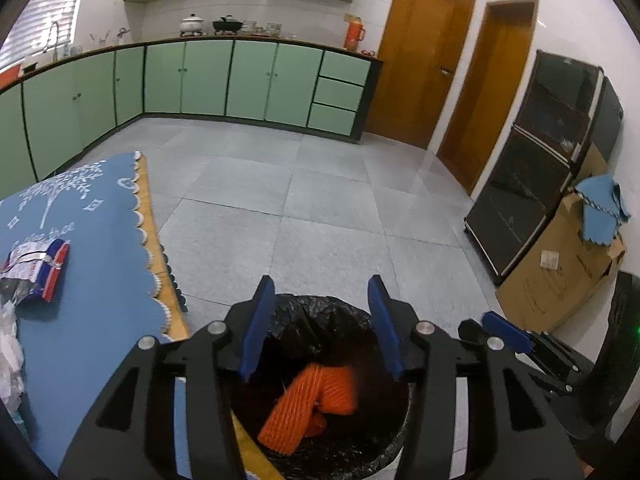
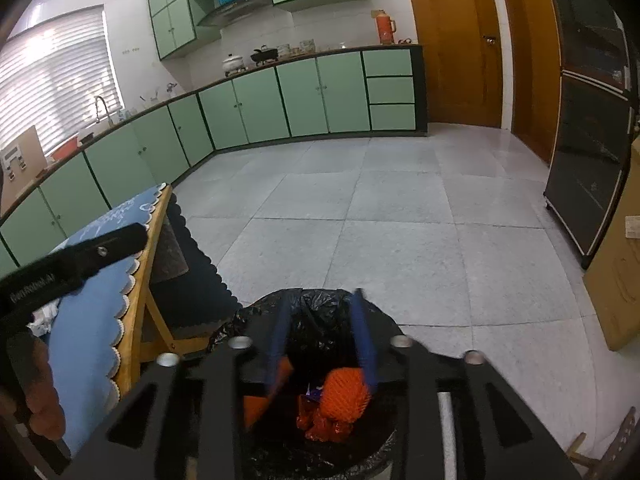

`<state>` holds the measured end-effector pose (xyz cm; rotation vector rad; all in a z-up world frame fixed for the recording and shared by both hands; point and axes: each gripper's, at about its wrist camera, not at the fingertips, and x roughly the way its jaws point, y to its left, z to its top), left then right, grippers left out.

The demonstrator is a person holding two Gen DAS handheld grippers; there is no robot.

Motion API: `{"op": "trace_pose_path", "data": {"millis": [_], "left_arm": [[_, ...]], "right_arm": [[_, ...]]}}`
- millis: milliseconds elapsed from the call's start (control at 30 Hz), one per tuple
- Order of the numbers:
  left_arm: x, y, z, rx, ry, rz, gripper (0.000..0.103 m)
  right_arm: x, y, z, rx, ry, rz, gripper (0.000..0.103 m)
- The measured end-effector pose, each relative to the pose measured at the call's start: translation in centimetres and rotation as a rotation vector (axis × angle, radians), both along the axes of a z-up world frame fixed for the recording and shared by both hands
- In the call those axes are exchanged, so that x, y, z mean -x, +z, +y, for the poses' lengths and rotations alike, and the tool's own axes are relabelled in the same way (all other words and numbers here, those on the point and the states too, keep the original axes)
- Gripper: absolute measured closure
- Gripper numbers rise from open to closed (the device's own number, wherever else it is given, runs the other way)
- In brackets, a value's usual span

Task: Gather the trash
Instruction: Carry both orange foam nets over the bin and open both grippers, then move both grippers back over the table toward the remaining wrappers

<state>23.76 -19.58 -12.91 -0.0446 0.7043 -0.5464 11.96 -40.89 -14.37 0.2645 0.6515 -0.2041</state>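
Observation:
Both grippers hang over a white trash bin lined with a black bag (image 1: pixel 320 310). My left gripper (image 1: pixel 321 282) is open, its blue pads spread wide with nothing between them. Below it an orange foam net (image 1: pixel 310 406) lies loose inside the bin. My right gripper (image 2: pixel 322 298) is open too; under its right pad a balled orange foam net (image 2: pixel 346 396) sits on shiny orange wrappers in the black bag (image 2: pixel 248 320). A blurred orange piece (image 2: pixel 260 400) shows by the left pad. A red, white and blue snack wrapper (image 1: pixel 38 264) lies on the blue tablecloth (image 1: pixel 88 300).
The wooden table under the blue tablecloth (image 2: pixel 96 320) stands left of the bin, with crumpled white plastic (image 1: pixel 8 356) at its near edge. A cardboard box (image 1: pixel 560 280) and a dark cabinet (image 1: pixel 536 168) stand at the right. Grey tiled floor (image 2: pixel 400 220) stretches to green kitchen cabinets.

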Motion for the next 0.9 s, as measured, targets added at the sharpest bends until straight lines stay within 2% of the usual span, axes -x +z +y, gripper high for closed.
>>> {"op": "trace_pose_path", "data": {"millis": [33,100,400,500,700,900], "left_arm": [[0.0,0.2,0.4,0.006,0.01,-0.004,0.054],[0.2,0.9,1.6,0.015,0.036,-0.023,0.052],[3.3,4.4,9.0,-0.032,0.175,-0.149,0.042],[4.8,4.9,12.4,-0.059,0.241,-0.172,0.04],[7.5,4.8,19.7,-0.125,0.396,-0.182,0.039],[9.7,3.9,26.3,-0.173,0.534,-0.157,0.039]], "right_arm": [[0.2,0.3,0.2,0.007,-0.006,-0.008,0.057],[0.6,0.7,0.6,0.013,-0.013,-0.022,0.043],[1.6,4.6,3.7,0.053,0.008,-0.116,0.012],[1.6,5.8,6.1,0.076,0.042,-0.15,0.006],[0.9,6.7,11.6,0.056,0.159,-0.177,0.006],[-0.6,6.6,17.7,0.027,0.294,-0.18,0.006]]}}
